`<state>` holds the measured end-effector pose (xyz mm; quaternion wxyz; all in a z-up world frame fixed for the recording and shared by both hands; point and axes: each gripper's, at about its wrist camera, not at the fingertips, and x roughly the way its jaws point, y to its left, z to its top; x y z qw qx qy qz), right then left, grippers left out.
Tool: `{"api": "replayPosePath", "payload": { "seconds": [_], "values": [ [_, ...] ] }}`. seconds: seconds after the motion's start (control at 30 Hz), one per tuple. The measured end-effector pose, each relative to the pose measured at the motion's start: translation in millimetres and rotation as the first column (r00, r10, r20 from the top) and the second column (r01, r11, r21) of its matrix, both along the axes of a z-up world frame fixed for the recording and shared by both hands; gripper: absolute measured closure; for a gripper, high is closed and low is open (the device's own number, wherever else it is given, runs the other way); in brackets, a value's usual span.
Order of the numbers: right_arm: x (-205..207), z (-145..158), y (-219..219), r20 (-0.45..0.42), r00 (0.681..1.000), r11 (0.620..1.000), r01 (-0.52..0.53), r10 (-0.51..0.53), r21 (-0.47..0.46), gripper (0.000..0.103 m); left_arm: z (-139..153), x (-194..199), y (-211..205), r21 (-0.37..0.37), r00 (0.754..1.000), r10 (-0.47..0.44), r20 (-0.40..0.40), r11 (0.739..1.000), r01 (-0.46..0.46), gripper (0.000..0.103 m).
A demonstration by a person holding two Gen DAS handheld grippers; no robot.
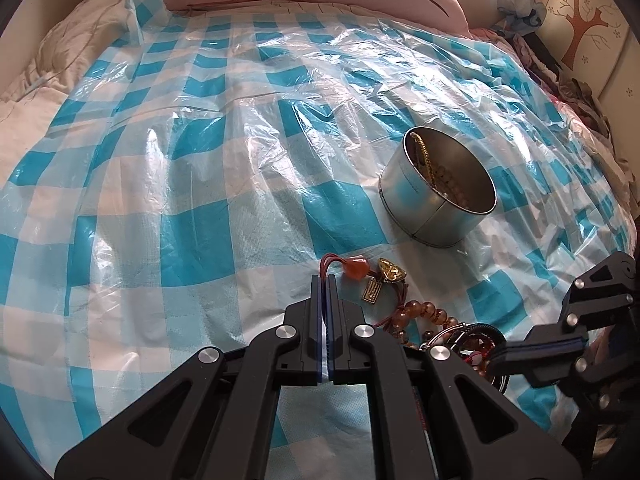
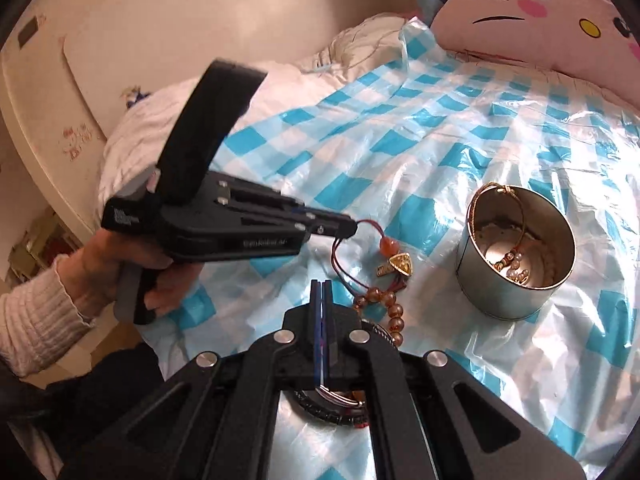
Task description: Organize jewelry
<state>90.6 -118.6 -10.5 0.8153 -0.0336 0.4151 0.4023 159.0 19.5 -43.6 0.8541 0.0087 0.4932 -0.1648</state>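
My left gripper (image 1: 324, 280) is shut on the red cord (image 1: 329, 261) of a charm bracelet; the right wrist view shows the same gripper (image 2: 347, 227) holding that red cord (image 2: 340, 258). An orange bead (image 2: 388, 245) and gold charms (image 2: 400, 265) hang on the cord. Amber beads (image 2: 390, 305) lie beside them on the sheet. My right gripper (image 2: 321, 286) is shut on a thin ring bracelet (image 2: 340, 397) over a dark bangle (image 2: 320, 410). A round metal tin (image 2: 516, 276) to the right holds a gold chain and beads; the left wrist view shows this tin (image 1: 432, 216).
A blue-and-white checked plastic sheet (image 1: 200, 184) covers the bed. A pink cat-face pillow (image 2: 540, 16) lies at the head. A white quilt (image 2: 168, 120) bunches at the left edge beside a cream cabinet (image 2: 48, 92).
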Motion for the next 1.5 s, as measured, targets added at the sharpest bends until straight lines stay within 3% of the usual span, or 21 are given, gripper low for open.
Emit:
{"api": "replayPosePath", "payload": {
  "seconds": [0.03,0.07,0.1,0.2,0.27,0.33,0.4,0.5,0.67,0.8,0.93,1.13,1.5],
  "values": [
    [-1,-3,9,0.003,0.999,0.998,-0.033,0.033,-0.052,0.066,1,0,-1,0.002,1.0,-0.001,0.0,1.0,0.001,0.101],
    [-5,-5,18,0.034,0.998,0.992,-0.054,0.058,-0.11,0.047,1,1,-1,0.003,1.0,-0.003,0.0,1.0,0.003,0.101],
    [-10,-7,26,0.082,0.992,0.983,-0.08,0.094,-0.163,0.037,0,1,-2,0.004,1.0,-0.003,-0.001,1.0,0.003,0.101],
    [-13,-15,50,0.135,0.963,0.934,-0.184,0.234,-0.306,0.037,-2,3,-3,0.008,1.0,-0.005,-0.007,1.0,0.005,0.101],
    [-12,-23,62,0.127,0.939,0.885,-0.247,0.319,-0.393,0.051,-4,3,-3,0.012,1.0,-0.007,-0.01,1.0,0.008,0.101],
    [-10,-31,68,0.087,0.921,0.846,-0.306,0.379,-0.437,0.072,-5,3,-3,0.013,1.0,-0.01,-0.011,1.0,0.01,0.101],
    [-4,-29,68,0.061,0.918,0.836,-0.329,0.393,-0.44,0.1,-5,3,-4,0.013,1.0,-0.01,-0.01,1.0,0.01,0.101],
    [3,-22,55,0.045,0.934,0.87,-0.313,0.355,-0.381,0.1,-5,3,-4,0.008,1.0,-0.008,-0.008,1.0,0.009,0.101],
    [10,-7,15,0.017,0.98,0.973,-0.193,0.197,-0.128,0.1,0,2,-3,-0.011,1.0,-0.008,-0.003,1.0,0.008,0.101],
    [6,4,-18,0.001,0.996,0.995,-0.093,0.093,0.042,0.1,10,1,-4,-0.017,1.0,-0.009,0.011,1.0,0.009,0.101],
    [0,19,-48,0.002,1.0,0.987,-0.002,0.002,0.163,0.1,24,-2,-5,-0.037,0.999,-0.013,0.032,0.999,0.014,0.101],
    [1,43,-80,0.0,0.994,0.944,0.1,-0.105,0.315,0.1,45,-6,-11,-0.073,0.998,-0.027,0.063,0.997,0.031,0.101],
    [27,67,-115,0.033,0.959,0.89,0.25,-0.283,0.381,0.1,89,1,-44,-0.129,0.988,-0.073,0.138,0.987,0.091,0.101]
  ]
}}
